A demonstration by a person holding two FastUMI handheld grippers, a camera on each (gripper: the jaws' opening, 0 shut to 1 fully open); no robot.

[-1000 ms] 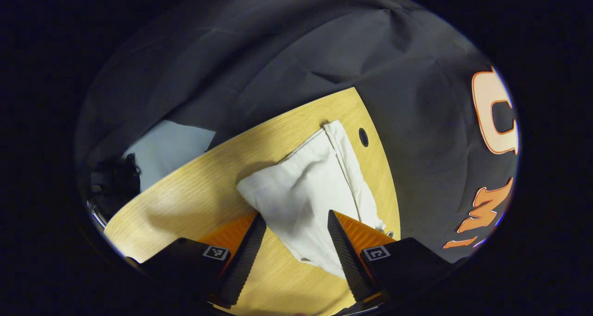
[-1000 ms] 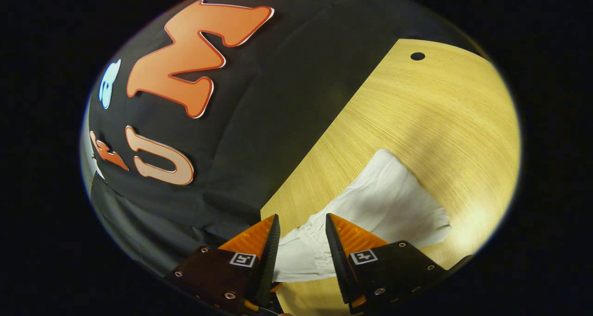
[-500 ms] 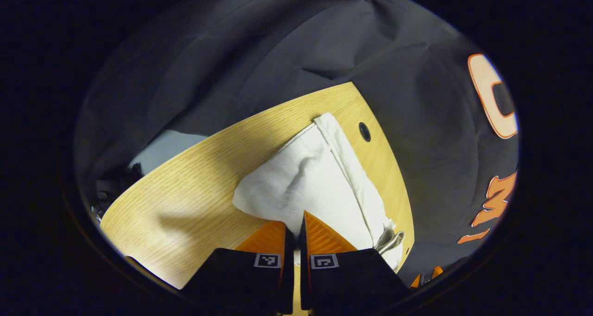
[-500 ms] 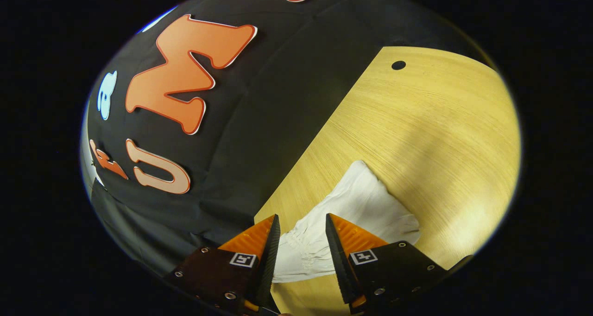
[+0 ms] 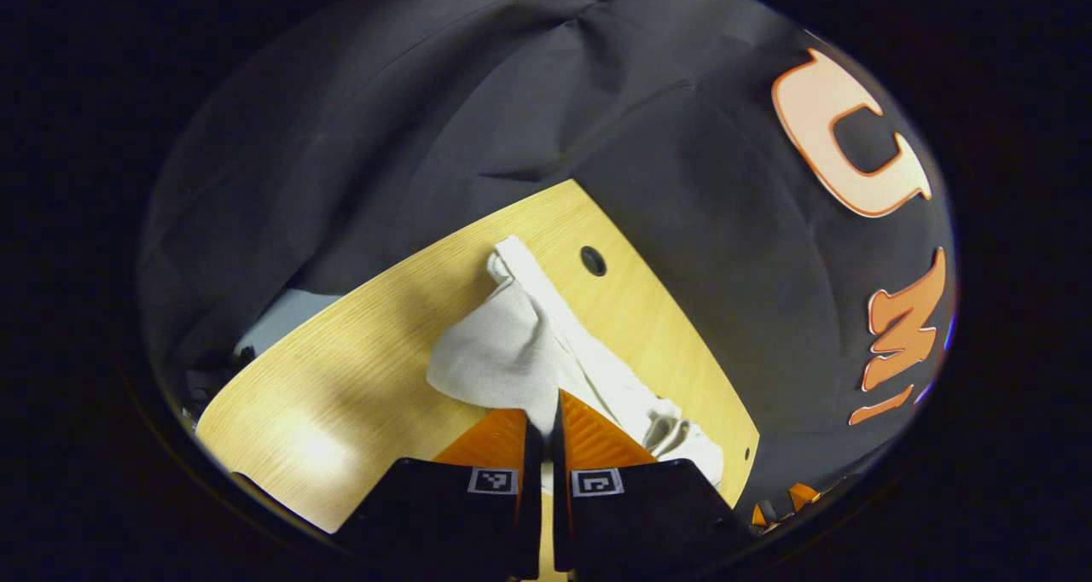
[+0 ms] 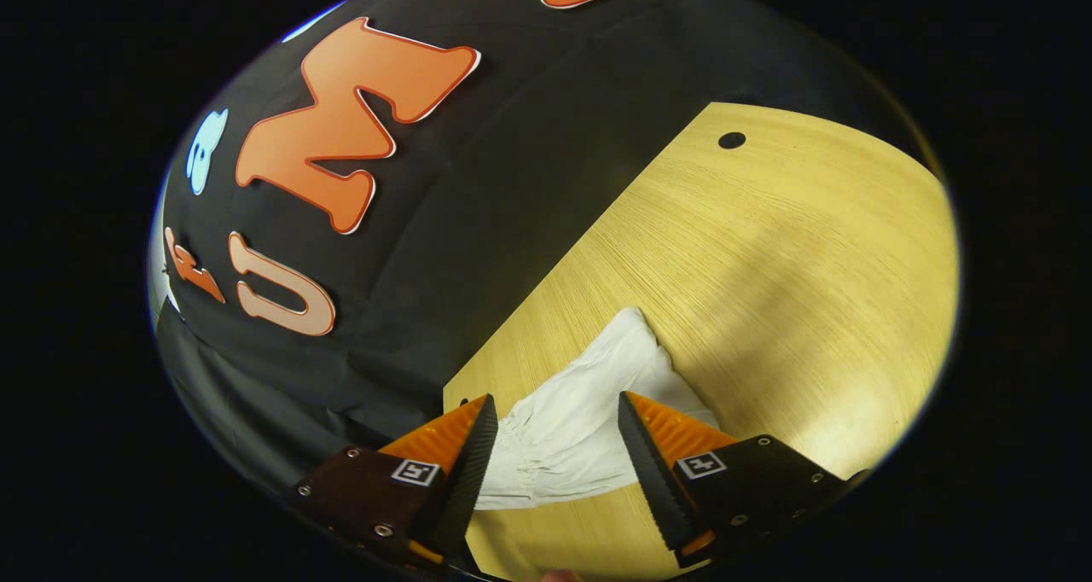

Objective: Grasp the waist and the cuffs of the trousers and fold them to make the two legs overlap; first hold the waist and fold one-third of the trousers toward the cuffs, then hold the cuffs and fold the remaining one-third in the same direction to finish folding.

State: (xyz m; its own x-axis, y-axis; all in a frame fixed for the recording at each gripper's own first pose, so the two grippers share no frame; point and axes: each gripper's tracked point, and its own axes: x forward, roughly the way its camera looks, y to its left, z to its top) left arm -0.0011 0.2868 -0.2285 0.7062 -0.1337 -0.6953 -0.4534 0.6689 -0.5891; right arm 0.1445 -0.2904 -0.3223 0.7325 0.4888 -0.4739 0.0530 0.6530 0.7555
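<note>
Left gripper view: my left gripper (image 5: 543, 411) is closed, both fingers pinched together on a near edge of the white trousers (image 5: 529, 352), with cloth rising out of the nip at 12 o'clock. The trousers lie bunched on the wooden counter (image 5: 341, 377), running from the gripper toward 12 o'clock, where a narrow end stops just beside the small round hole (image 5: 593, 260) in the counter; a crumpled fold sits at 4 o'clock of the garment's middle, near the counter's edge. I cannot tell from here whether the pinched part is waist or cuff. I judge the pinch is there so the edge can be carried over in a fold; the slack cloth behind it suggests part of the garment is raised off the surface. Right gripper view: my right gripper (image 6: 550, 445) stands open, its fingers apart on either side of a gathered, wrinkled end of the trousers (image 6: 589, 411), which lies between them, not squeezed. The cloth tapers away toward 1 o'clock across the counter (image 6: 768, 266). I judge this straddle is set for closing on that end, so that both ends are held before the fold.
</note>
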